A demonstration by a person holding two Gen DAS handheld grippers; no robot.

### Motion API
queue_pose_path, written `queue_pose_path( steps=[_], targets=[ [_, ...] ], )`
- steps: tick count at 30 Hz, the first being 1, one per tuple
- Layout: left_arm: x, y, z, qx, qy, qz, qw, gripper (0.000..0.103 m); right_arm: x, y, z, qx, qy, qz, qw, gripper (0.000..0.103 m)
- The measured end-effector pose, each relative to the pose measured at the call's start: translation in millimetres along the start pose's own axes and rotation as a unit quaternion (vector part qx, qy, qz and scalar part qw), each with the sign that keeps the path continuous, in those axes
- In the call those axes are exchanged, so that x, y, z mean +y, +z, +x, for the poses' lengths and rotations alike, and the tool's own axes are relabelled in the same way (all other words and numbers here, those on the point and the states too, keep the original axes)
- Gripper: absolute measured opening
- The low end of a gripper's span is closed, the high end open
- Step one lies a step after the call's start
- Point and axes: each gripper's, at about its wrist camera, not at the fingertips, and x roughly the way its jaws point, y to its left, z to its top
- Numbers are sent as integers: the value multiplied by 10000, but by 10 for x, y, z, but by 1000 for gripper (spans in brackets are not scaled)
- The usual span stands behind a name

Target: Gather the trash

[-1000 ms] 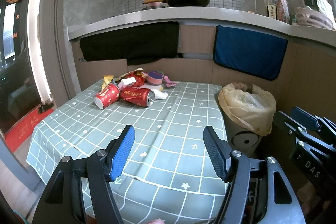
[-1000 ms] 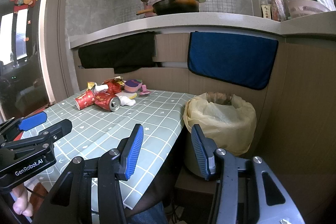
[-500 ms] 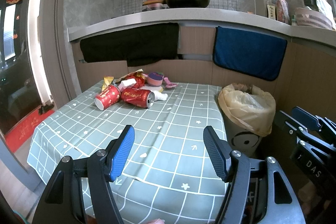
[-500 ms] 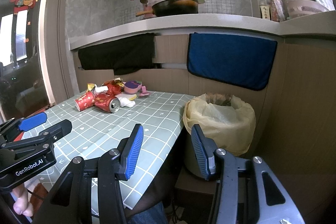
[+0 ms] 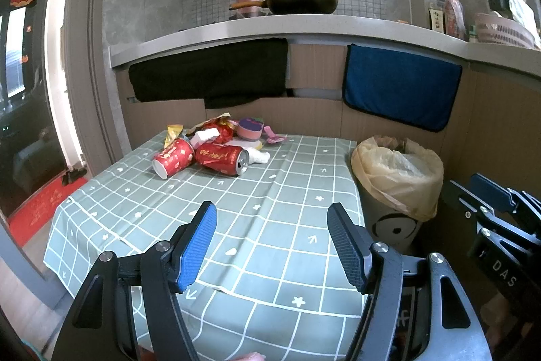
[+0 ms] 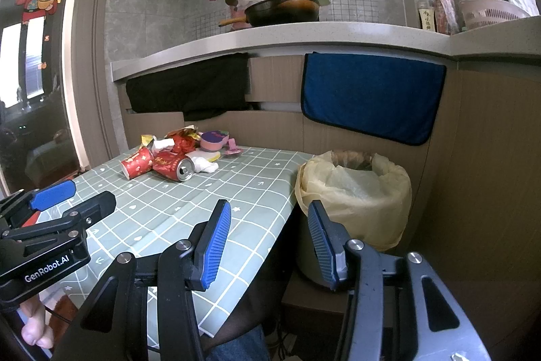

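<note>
A pile of trash lies at the far left end of the green checked table (image 5: 263,219): a red paper cup (image 5: 172,158) on its side, a red drink can (image 5: 221,158), crumpled white tissue (image 5: 258,157), red and yellow wrappers (image 5: 216,127) and a pink tub (image 5: 250,129). The cup (image 6: 137,162) and can (image 6: 172,164) also show in the right wrist view. A bin lined with a yellow bag (image 5: 397,171) stands right of the table. My left gripper (image 5: 272,242) is open and empty above the near table. My right gripper (image 6: 268,241) is open and empty over the table's right edge, beside the bin (image 6: 355,192).
A counter (image 5: 304,26) with a black pan (image 5: 301,0) overhangs the table's far side. Black (image 5: 209,76) and blue (image 5: 400,87) cloths hang below it. A wooden wall panel (image 6: 490,175) stands right of the bin. A red mat (image 5: 37,208) lies on the floor at left.
</note>
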Motion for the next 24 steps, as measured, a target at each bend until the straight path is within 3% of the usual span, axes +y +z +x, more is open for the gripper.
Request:
queue_pose_path(
  steps=[11, 14, 17, 24],
  targets=[
    [52, 98, 33, 50, -16, -106, 9999, 68, 14, 9, 9, 28, -23, -13, 10000, 45],
    [136, 131, 80, 51, -22, -208, 9998, 68, 34, 12, 70, 147, 183, -90, 9997, 46],
    [258, 192, 232, 83, 35, -395, 9992, 68, 57, 17, 163, 198, 303, -154, 9992, 46],
    [543, 312, 739, 342, -24, -564, 9978, 67, 24, 209, 697, 443, -14, -250, 9987, 46]
  ],
)
